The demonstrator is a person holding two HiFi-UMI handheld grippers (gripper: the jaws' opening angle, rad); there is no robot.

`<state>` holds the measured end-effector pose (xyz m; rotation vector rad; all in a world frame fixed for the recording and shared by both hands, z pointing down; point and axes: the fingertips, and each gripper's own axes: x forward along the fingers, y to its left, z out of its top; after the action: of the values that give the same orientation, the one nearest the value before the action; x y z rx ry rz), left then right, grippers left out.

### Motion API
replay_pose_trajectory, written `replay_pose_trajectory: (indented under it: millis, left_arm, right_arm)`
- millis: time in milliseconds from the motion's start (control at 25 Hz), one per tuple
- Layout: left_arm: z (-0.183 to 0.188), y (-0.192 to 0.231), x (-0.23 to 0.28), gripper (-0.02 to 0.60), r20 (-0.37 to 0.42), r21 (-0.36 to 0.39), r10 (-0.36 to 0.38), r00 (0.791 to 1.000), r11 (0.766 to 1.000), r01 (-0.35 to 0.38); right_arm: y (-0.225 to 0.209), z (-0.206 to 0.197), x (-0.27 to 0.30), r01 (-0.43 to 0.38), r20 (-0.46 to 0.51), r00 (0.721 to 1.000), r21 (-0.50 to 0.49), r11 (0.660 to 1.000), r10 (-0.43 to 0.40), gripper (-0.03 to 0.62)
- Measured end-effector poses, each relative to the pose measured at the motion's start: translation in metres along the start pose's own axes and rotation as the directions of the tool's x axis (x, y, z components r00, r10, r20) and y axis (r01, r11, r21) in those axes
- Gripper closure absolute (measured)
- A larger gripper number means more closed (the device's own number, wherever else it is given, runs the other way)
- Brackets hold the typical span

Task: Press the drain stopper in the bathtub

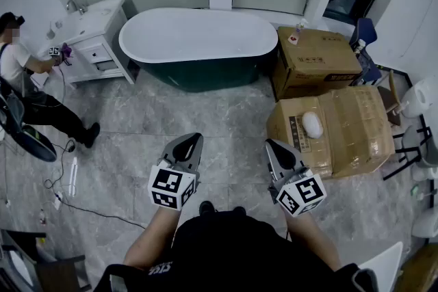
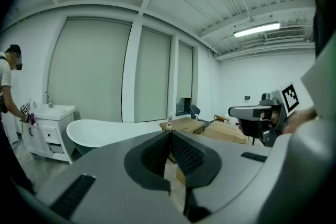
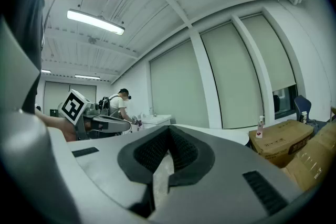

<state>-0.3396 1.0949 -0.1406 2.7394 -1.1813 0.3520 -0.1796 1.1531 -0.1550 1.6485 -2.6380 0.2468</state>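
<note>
Far left: person (image 1: 24, 78) leaning toward white vanity (image 1: 96, 34) by the wall.

Just right of the vanity: white bathtub (image 1: 198, 37) with dark outer shell, along the window wall, well apart from both grippers. Drain stopper not made out inside the tub in any view.

Nearer, low centre, over grey tile floor (image 1: 137, 126): left gripper (image 1: 195, 138), held pointing toward the tub. Tongs closed tip to tip, nothing between them, as read in the left gripper view.

Beside it, a gap between: right gripper (image 1: 269, 143), same heading. Tongs likewise together and empty in the right gripper view.

Right of the tub: far cardboard box (image 1: 318, 58) with small bottle (image 1: 298, 27) on top. Nearer: second cardboard box (image 1: 342, 126) carrying white rounded object (image 1: 312, 124). Blue chair (image 1: 365, 31) behind the far box.
</note>
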Motion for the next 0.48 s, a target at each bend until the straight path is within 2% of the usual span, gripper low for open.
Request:
replay_pose_trajectory:
  millis: [280, 480]
  left_arm:
    - [0.011, -0.023, 0.007, 0.563, 0.007, 0.032, -0.013, 1.0, 0.999, 0.013]
    - [0.005, -0.041, 0.011, 0.563, 0.0, 0.019, 0.0, 1.0, 1.0, 0.0]
  right_arm:
    - [-0.01, 0.008, -0.014, -0.005, 0.011, 1.0, 0.003, 1.0, 0.005, 0.585]
    - [-0.008, 0.013, -0.027, -0.066, 0.024, 0.998, -0.027, 0.997, 0.066, 0.583]
